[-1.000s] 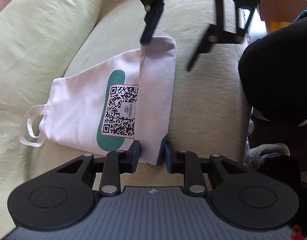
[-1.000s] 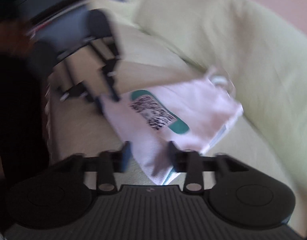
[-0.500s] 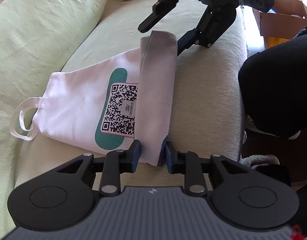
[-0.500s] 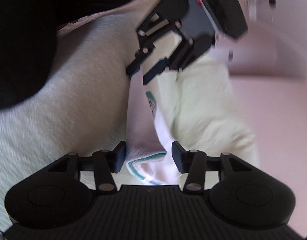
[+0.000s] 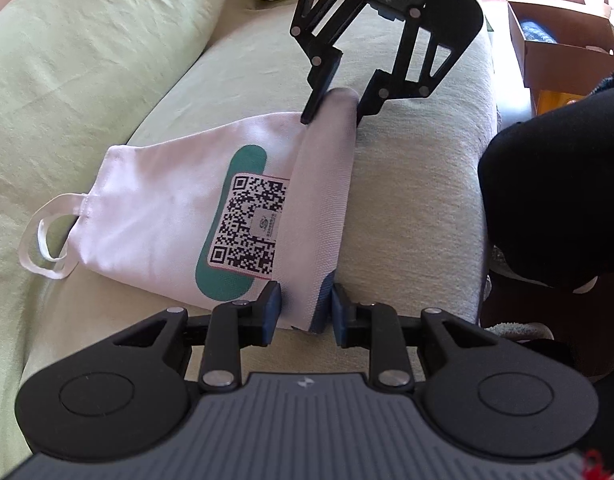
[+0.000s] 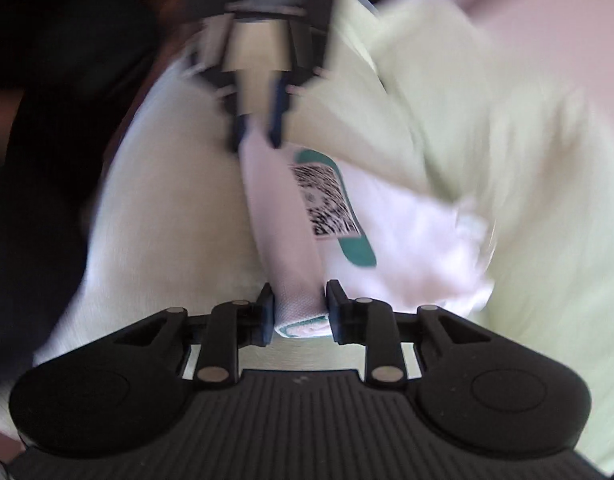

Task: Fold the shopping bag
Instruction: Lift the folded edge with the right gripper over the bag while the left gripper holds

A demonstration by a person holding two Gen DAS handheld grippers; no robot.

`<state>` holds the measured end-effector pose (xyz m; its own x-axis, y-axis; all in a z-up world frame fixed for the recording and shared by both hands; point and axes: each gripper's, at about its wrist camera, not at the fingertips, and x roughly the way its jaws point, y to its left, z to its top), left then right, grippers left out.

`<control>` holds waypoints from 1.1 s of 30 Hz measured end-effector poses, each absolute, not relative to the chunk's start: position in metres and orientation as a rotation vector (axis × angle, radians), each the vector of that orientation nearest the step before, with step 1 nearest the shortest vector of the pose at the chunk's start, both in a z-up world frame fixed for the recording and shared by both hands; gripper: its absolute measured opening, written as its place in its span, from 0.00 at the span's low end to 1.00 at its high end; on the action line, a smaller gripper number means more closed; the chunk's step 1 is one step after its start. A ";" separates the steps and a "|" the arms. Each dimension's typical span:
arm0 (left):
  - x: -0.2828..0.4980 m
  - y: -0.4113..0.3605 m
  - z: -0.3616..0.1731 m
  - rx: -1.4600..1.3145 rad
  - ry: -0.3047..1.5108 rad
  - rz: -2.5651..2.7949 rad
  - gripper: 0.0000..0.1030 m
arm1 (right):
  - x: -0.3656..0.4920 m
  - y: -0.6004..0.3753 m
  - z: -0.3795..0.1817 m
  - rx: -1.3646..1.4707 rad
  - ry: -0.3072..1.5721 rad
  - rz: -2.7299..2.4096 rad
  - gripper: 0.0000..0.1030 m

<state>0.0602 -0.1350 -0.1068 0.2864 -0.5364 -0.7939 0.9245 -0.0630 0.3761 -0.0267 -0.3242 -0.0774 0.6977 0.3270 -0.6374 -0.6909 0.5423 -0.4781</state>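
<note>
A white bag (image 5: 167, 216) lies on a green sofa (image 5: 407, 208). It has a square code (image 5: 251, 224) printed on a green patch. One edge of the bag is rolled up into a fold (image 5: 319, 216). The left claw (image 5: 305, 308) is clamped on the near end of the fold. The right claw (image 6: 300, 312) is closing on the other end, with the cloth between its pads. The bag's handle (image 5: 43, 240) sticks out at the far side
</note>
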 end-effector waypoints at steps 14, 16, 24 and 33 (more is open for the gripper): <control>0.082 -0.136 -0.087 0.811 0.770 -1.271 0.28 | 0.052 -0.398 -0.065 0.328 1.099 0.771 0.23; 0.090 -0.139 -0.090 0.785 0.806 -1.265 0.29 | 0.063 -0.407 -0.073 0.452 1.152 0.740 0.22; 0.083 -0.131 -0.075 0.786 0.728 -1.135 0.37 | 0.068 -0.423 -0.097 0.773 1.286 0.570 0.19; 0.049 -0.126 -0.056 0.783 0.552 -1.098 0.16 | 0.074 -0.419 -0.119 0.923 1.328 0.451 0.18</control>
<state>0.0491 -0.1263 -0.0556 0.3691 -0.5684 -0.7353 0.9292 0.2406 0.2805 0.0737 -0.4188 -0.1194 0.2271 0.7487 -0.6229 0.2147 0.5853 0.7818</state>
